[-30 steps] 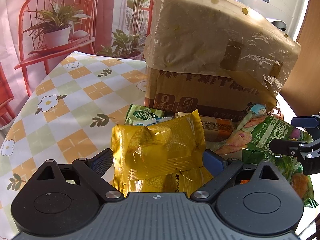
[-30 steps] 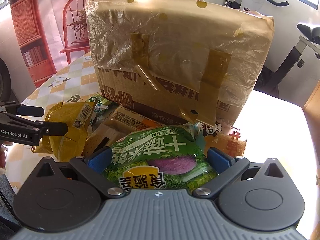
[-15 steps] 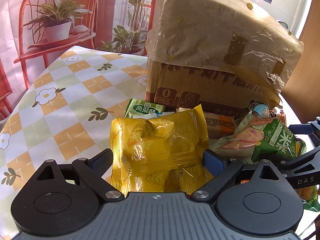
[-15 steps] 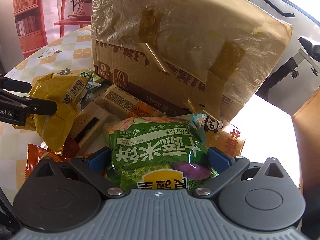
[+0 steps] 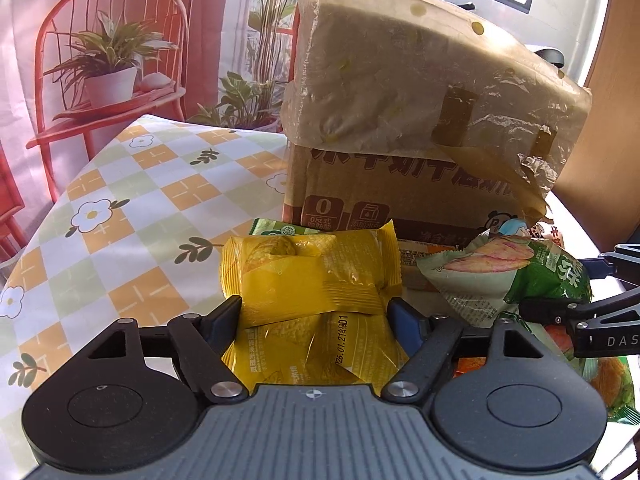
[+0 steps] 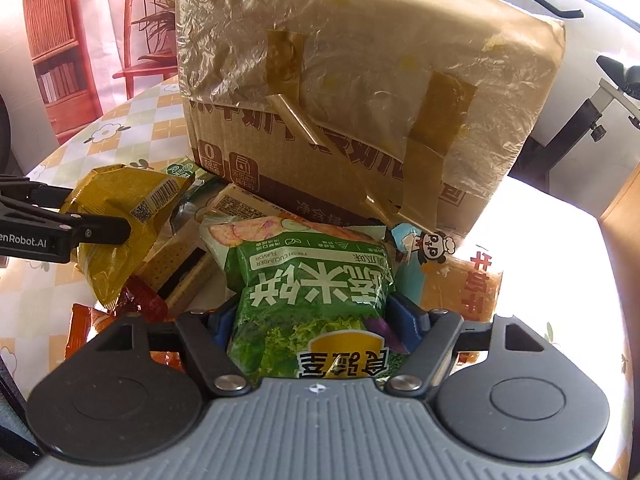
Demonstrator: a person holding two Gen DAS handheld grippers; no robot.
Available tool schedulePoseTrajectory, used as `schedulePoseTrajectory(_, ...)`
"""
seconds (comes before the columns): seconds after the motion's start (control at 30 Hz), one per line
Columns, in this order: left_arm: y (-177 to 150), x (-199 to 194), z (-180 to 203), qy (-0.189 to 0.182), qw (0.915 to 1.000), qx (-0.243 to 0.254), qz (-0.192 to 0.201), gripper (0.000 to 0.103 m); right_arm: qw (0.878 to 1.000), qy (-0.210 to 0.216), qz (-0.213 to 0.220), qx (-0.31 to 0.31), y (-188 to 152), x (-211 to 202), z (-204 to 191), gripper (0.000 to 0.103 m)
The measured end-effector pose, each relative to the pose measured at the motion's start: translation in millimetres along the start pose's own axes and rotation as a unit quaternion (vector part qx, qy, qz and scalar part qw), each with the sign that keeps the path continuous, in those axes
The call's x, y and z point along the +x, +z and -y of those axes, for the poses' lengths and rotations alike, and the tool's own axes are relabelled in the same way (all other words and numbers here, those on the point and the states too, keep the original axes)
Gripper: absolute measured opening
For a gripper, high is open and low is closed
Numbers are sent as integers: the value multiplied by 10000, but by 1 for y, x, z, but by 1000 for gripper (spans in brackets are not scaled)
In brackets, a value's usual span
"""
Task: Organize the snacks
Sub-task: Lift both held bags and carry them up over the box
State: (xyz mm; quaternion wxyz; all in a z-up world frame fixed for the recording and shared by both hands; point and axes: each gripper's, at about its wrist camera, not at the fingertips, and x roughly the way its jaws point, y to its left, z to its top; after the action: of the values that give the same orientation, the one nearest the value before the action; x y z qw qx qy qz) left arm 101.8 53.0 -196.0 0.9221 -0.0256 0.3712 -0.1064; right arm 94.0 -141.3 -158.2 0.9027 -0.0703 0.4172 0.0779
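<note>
A: Your left gripper (image 5: pixel 316 312) has just closed on the yellow bag (image 5: pixel 312 276), in front of the box (image 5: pixel 400 196).

B: Your right gripper (image 6: pixel 308 320) has just squeezed the green bag (image 6: pixel 312 292), also in front of it. Lift both slowly.

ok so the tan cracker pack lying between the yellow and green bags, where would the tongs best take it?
Probably across the narrow width of the cracker pack, coming from above at its near end. It lies flat and long against the cardboard box, with the yellow bag and green bag crowding its sides.
</note>
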Motion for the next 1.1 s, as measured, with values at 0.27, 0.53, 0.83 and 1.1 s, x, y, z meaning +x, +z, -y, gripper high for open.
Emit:
schedulePoseTrajectory(0.27, 14, -38, 3, 131, 9989, 63, 442, 79, 9986, 321, 386, 160, 6, -25, -6, 74)
schedulePoseTrajectory(0.53, 18, -71, 13, 243, 9965, 151, 785, 79, 9968, 394, 652, 221, 1, -48, -15, 74)
schedulePoseTrajectory(0.83, 26, -108, 30, 132, 9916, 257, 1262, 79, 9903, 386, 1260, 440, -3, -99, -10, 74)
schedulePoseTrajectory(1.1, 54, -135, 45, 54, 9835, 351, 1774, 79, 9794, 432, 1863, 640, 13, -144, -1, 74)
